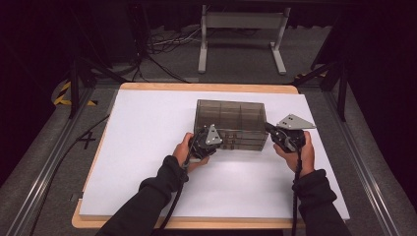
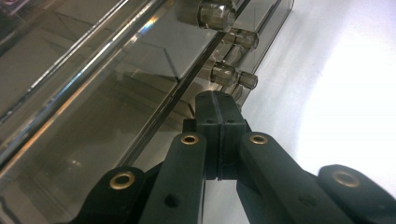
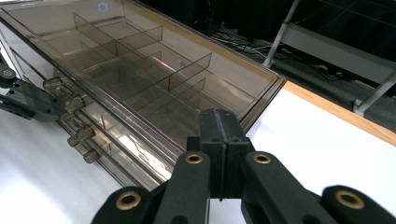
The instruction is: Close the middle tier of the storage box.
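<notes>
I have both tongs closed tight with nothing between the jaws, each parked at the smoked plastic drawer box point(image 1: 230, 124) that sits right of centre in the high view, on the white surface point(image 1: 142, 147). The left tongs point(image 1: 212, 142) sit by the box's near face, just beside the row of drawer knobs point(image 2: 227, 74); the right tongs point(image 1: 272, 130) rest at its right-hand near corner. I judge this as the approach step before opening a drawer: nothing is gripped yet. Next I would need to part the left jaws, line them up around one knob and close on it, perhaps bracing the box with the right. The box's long axis runs left to right across the frame, drawer fronts facing the bottom edge.
</notes>
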Tool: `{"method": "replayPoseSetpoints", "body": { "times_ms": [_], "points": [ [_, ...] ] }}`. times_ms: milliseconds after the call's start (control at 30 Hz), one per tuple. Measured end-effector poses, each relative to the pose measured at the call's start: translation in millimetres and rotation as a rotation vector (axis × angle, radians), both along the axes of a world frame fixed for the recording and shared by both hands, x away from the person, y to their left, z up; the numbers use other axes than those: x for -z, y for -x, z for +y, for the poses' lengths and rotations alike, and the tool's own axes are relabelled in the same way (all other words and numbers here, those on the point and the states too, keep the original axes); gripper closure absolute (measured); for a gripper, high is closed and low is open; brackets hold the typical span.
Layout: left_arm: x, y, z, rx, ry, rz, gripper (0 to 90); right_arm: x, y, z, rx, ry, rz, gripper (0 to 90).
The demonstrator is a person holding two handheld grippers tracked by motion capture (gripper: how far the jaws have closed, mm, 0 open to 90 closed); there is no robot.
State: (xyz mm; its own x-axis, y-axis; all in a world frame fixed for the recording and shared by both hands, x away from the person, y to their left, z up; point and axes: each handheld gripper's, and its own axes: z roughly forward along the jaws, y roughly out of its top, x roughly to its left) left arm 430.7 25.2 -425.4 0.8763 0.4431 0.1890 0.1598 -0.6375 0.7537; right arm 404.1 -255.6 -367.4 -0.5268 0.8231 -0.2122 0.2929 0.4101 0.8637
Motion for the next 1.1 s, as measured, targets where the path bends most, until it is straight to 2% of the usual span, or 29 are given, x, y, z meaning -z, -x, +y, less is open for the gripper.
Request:
{"method": "replayPoseSetpoints", "body": {
  "times_ms": [400,500,600,667,767,933,1100],
  "points": [
    [-7.0,2.2,2.6,-0.001,0.019,-0.028,90.0,-1.3,6.2,4.7,0.004,0.059,-0.023,88.8],
    [-9.0,2.7,5.5,-0.011,0.026,-0.033,90.0,-3.0,9.1,2.3,-0.002,0.052,-0.019,88.1],
    [-10.3,3.9,7.9,-0.015,0.016,-0.040,89.0,-5.2,13.1,1.0,0.001,0.044,-0.026,88.5],
    [-12.2,4.4,12.5,-0.023,0.013,-0.046,88.7,-6.9,16.0,0.1,-0.008,0.021,-0.028,88.8],
    [-13.7,5.8,16.7,-0.028,0.014,-0.051,88.6,-8.1,19.2,0.8,-0.020,0.023,-0.024,88.8],
    [-16.7,11.5,28.3,-0.043,0.005,-0.074,87.1,-5.8,24.8,2.3,-0.044,0.048,-0.011,88.5],
    [-15.5,14.9,38.8,-0.051,0.000,-0.070,86.2,-1.5,29.2,1.8,-0.057,0.074,0.003,88.1]
  ]
}}
